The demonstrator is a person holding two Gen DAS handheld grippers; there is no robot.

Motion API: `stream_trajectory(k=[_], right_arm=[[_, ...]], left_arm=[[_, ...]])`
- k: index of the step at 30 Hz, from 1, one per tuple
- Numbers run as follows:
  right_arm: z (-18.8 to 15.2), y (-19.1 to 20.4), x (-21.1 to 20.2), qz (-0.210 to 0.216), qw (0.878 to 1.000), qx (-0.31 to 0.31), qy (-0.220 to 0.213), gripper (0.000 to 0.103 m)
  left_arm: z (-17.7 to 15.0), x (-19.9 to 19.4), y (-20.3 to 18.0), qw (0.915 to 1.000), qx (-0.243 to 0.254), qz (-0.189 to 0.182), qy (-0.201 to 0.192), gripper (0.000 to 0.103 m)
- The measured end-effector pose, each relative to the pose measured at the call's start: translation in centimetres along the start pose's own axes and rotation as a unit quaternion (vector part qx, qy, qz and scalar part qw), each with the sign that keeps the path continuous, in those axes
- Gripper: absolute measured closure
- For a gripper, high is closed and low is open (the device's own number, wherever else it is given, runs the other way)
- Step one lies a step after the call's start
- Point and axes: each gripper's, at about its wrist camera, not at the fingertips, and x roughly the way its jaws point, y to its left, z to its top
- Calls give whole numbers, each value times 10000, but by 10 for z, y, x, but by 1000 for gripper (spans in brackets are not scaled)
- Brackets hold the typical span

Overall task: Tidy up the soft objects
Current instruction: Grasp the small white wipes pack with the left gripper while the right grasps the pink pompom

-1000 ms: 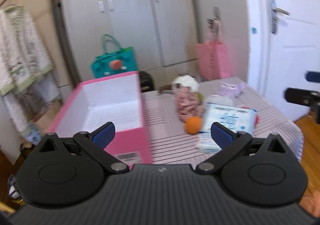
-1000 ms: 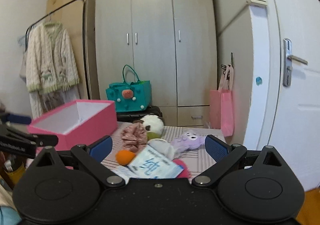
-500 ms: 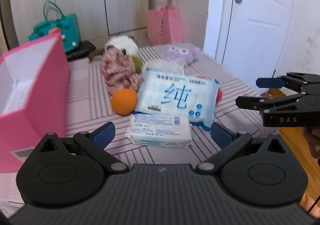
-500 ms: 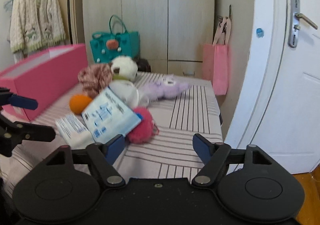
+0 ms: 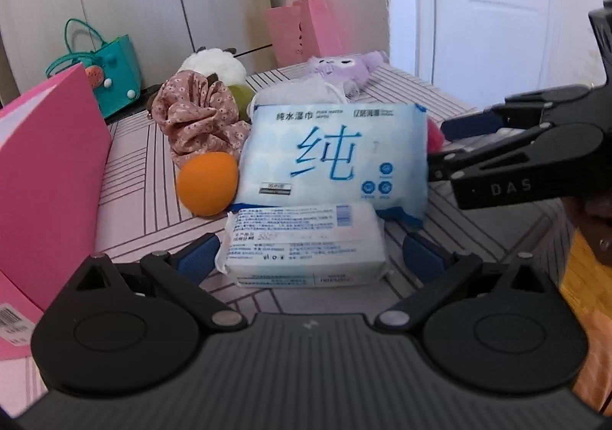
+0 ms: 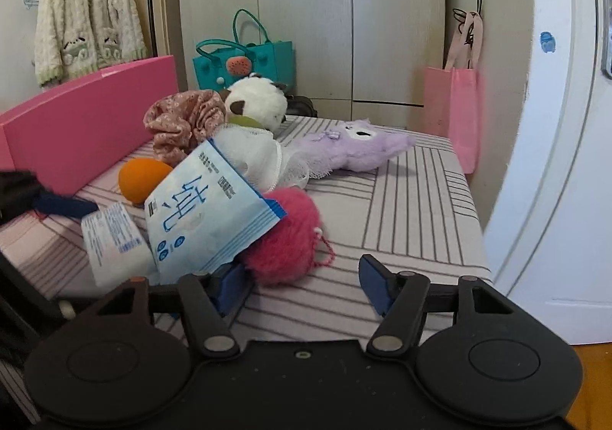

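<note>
Small white wipes pack (image 5: 306,244) lying flat on the striped counter (image 5: 145,200), right between the spread fingers (image 5: 197,258) of the left gripper (image 5: 306,258), pads not touching it. Likely light, squashy and slick in its plastic wrap; best pinched across the short sides, low, so the film does not slide out. Larger blue wipes pack (image 5: 336,158) propped behind it, leaning on a pink pom-pom (image 6: 287,235); orange ball (image 5: 208,183) just beside, floral cloth pouch (image 5: 195,120), white plush (image 6: 256,105) and purple plush (image 6: 355,149) further back. Pink box (image 5: 46,177) standing open at the left, probably the place for all of it.

Left gripper tilted down toward the counter, low over the near edge. Right gripper (image 6: 302,284) likewise tilted down, fingers (image 6: 373,284) just narrowed to about half width and gripping nothing; the left finger close beside the pom-pom and the blue pack's corner, contact not clear.
</note>
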Motion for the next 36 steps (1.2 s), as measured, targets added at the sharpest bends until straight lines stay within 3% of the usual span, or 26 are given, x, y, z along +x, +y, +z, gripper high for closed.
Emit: stream_trajectory(k=[10, 12, 13, 14, 17, 21, 28, 32, 36], right_arm=[[10, 8, 13, -199, 9986, -491, 17, 27], [12, 4, 14, -195, 9993, -331, -36, 35], [11, 0, 16, -167, 9998, -63, -65, 57], [11, -4, 17, -124, 9998, 129, -101, 59], [8, -2, 12, -130, 9993, 165, -319, 64], [6, -2, 11, -229, 9991, 190, -292, 73], [7, -4, 5, -312, 9991, 184, -235, 77], [5, -6, 5, -200, 9995, 200, -123, 93], [4, -6, 1, -151, 9997, 191, -42, 88]], left_arm=[[6, 12, 11, 9987, -496, 38, 85, 1], [5, 12, 11, 9985, -542, 39, 43, 4], [4, 12, 10, 9986, -529, 53, 20, 5], [4, 12, 9, 9985, -554, 52, -1, 9], [4, 10, 9, 9981, -601, 106, -87, 19], [4, 10, 8, 9979, -632, 122, -116, 23], [4, 8, 8, 9972, -709, 167, -142, 24], [2, 8, 7, 9974, -684, 187, -156, 24], [3, 7, 7, 9975, -674, 205, -105, 22]])
